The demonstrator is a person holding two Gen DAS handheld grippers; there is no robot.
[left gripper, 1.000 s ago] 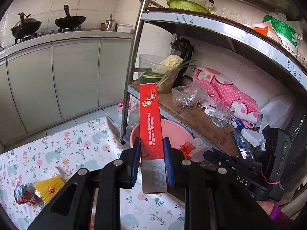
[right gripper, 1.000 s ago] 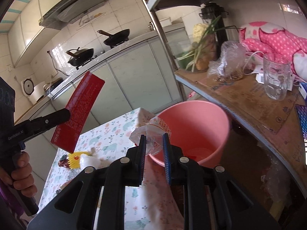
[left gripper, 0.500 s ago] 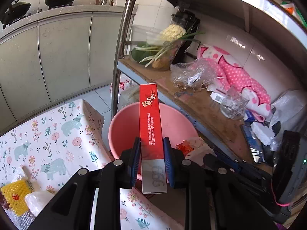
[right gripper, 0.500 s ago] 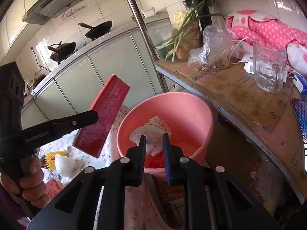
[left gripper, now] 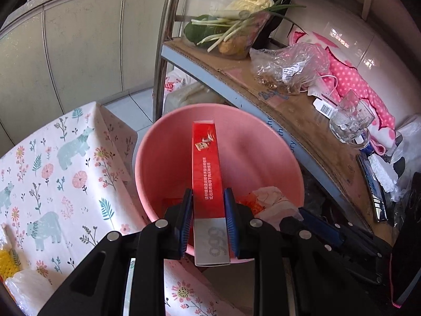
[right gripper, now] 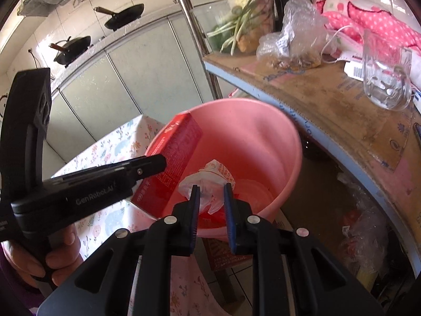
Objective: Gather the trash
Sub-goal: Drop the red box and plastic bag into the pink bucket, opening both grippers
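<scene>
A pink bucket [left gripper: 250, 152] stands on the floor between the floral-cloth table and the metal shelf. My left gripper [left gripper: 208, 197] is shut on a long red box [left gripper: 205, 163], which points down into the bucket's mouth. In the right wrist view the same box [right gripper: 173, 155] hangs over the bucket's [right gripper: 250, 137] near rim, held by the left gripper [right gripper: 147, 166]. My right gripper [right gripper: 211, 189] holds a crumpled white and red wrapper [right gripper: 213, 173] over the bucket, and its jaws are opening. The left wrist view shows that wrapper [left gripper: 268, 197] beside the right gripper [left gripper: 329, 234].
The table [left gripper: 65, 158] with its floral cloth touches the bucket's left side and carries a yellow packet [left gripper: 8, 263]. The cardboard-lined shelf [left gripper: 302, 121] overhangs the bucket's right side, with a glass mug [left gripper: 350, 121], a plastic bag [left gripper: 289, 68] and a tub of greens [left gripper: 226, 31]. Cabinets stand behind.
Both grippers have come down and forward over the pink bucket. The red box's tip now points inside the bucket. The right jaws stand slightly wider around the wrapper.
</scene>
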